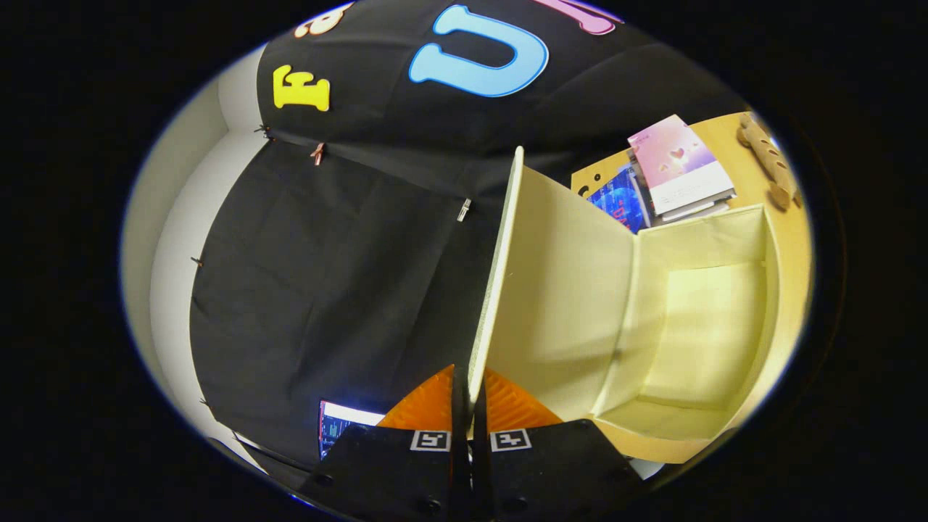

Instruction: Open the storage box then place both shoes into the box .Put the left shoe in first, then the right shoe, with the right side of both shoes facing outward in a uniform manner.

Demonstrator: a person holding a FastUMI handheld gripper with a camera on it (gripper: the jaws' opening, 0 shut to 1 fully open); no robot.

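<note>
A cream fabric storage box lies open to the right of my fingers, its bare inside showing. Its lid stands raised, edge-on toward me, running up from my fingertips. My gripper is shut on the lid's near edge, one finger on each side of the thin panel. Nothing lies inside the box that I can see.
The box rests on a wooden table. Beyond the box lies a stack of books and a brown plush toy. A lit screen sits low, left of my fingers, by the black cloth wall.
</note>
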